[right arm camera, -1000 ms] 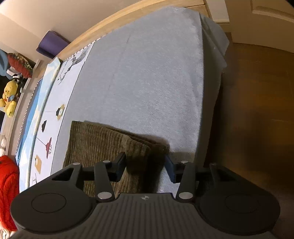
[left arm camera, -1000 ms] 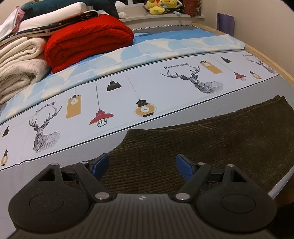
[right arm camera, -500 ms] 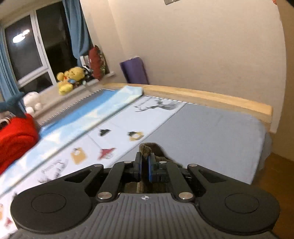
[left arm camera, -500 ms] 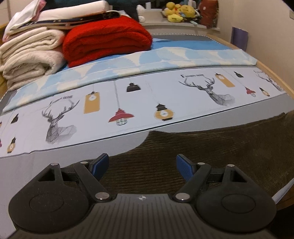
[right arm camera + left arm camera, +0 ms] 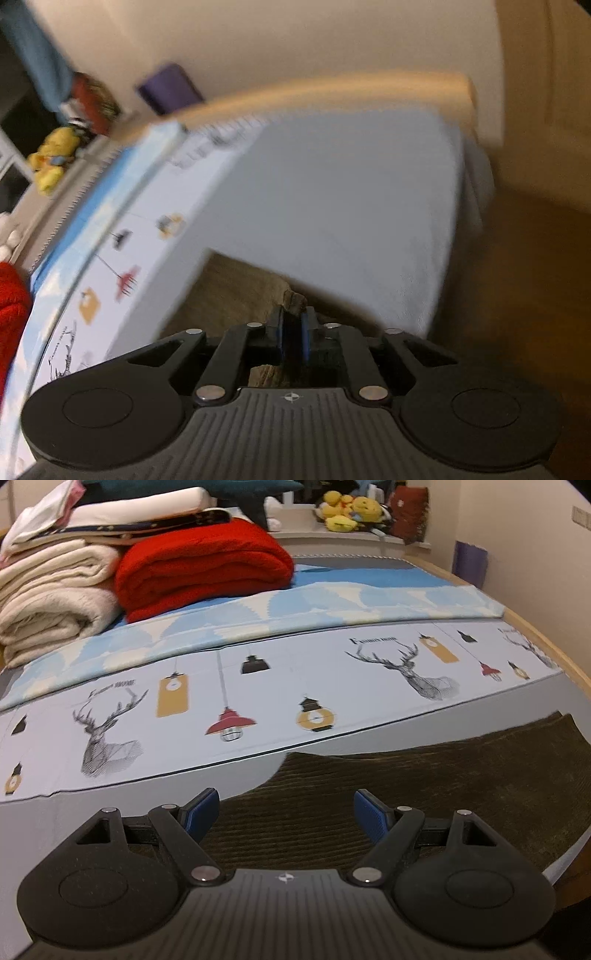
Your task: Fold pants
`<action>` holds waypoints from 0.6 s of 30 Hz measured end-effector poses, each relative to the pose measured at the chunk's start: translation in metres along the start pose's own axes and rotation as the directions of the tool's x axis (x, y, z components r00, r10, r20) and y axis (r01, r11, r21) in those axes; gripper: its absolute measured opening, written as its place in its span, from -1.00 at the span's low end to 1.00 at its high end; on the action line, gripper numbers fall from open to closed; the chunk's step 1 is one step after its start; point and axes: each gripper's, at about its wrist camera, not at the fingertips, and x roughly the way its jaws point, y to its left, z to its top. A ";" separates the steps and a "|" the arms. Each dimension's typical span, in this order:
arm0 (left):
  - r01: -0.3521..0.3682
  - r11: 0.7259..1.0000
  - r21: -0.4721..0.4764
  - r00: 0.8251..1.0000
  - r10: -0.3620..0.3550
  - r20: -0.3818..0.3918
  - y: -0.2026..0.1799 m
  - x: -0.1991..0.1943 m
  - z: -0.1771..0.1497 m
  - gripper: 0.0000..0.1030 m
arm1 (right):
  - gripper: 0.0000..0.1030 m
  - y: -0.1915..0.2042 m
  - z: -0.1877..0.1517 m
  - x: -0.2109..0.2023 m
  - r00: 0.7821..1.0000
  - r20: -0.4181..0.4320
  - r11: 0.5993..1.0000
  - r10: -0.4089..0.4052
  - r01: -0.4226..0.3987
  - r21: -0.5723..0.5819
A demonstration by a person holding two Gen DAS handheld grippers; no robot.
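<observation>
Dark olive ribbed pants (image 5: 424,786)

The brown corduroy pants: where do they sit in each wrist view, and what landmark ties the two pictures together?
Left wrist: the pants lie flat across the lower right, under the open left hand-held gripper.
Right wrist: their end shows at lower centre, pinched in the right hand-held gripper.
Shared landmark: the yellow plush toy on the ledge.

Each gripper, left gripper (image 5: 286,810) and right gripper (image 5: 293,332), is built of matte black plastic: a ribbed body stamped with a small white mark, two round discs, silver screws at the linkage arms, and blue pads (image 5: 369,814) lining the fingers.
</observation>
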 end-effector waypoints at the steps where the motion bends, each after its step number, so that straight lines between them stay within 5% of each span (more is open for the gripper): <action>1: 0.002 1.000 0.012 1.000 -0.002 -0.002 -0.006 0.002 0.001 0.63 | -0.66 -0.006 0.000 0.006 1.000 -0.020 1.000 0.004 -0.003 0.030; 9: 0.008 0.997 0.073 1.000 -0.006 -0.020 -0.035 0.019 0.004 0.63 | -0.57 -0.015 0.002 0.025 0.997 -0.061 0.996 0.040 -0.035 0.087; 18: -0.004 0.998 0.067 1.000 0.006 -0.027 -0.027 0.020 0.002 0.63 | -0.15 -0.014 -0.002 0.013 0.995 -0.021 0.994 -0.102 0.103 0.042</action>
